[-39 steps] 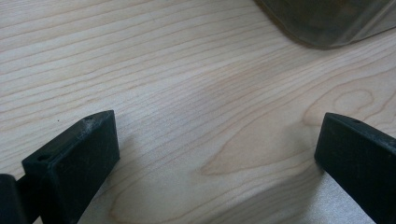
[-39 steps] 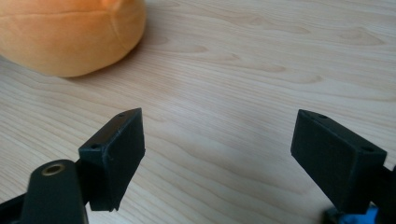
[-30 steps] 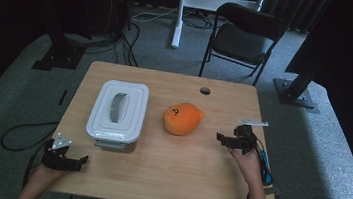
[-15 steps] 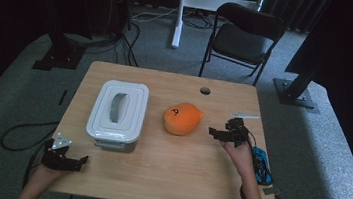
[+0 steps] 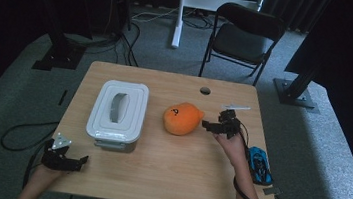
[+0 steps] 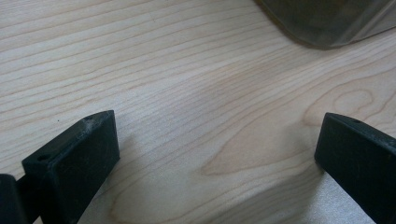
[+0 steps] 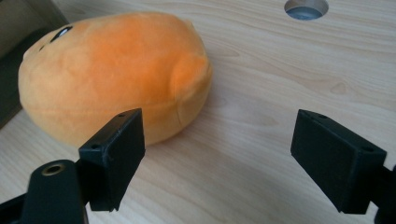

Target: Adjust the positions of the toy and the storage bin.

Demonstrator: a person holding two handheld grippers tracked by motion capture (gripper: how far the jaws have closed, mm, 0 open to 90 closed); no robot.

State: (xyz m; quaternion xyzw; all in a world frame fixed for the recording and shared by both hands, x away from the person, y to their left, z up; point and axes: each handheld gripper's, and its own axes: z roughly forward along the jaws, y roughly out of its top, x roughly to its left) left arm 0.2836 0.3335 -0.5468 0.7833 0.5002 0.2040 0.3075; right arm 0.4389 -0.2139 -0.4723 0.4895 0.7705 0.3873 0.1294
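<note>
**Open jaws close in on orange plush toy**

The orange plush toy [image 5: 182,119] lies mid-table, just right of the lidded white container [image 5: 117,114]. Soft and likely light, it should squash under pressure; its rounded near end looks the best hold. The right gripper [image 5: 210,126], jaws wide and empty, hovers beside it. The left gripper [image 5: 78,161], also spread wide and empty, rests near the container's front corner.

Plush toy [image 7: 112,74] cut off at left edge of right gripper view; face marking seen only in part there, too small to read in high view. White container [image 6: 327,21] cut by top edge of left gripper view, only blurred corner seen. Contents hidden under lid [image 5: 118,108]. Left claw [image 5: 79,160] partly past table [image 5: 171,174] edge, jaw gap too small to judge in high view. Blue object [image 5: 259,165] near right forearm too small to identify.
</note>
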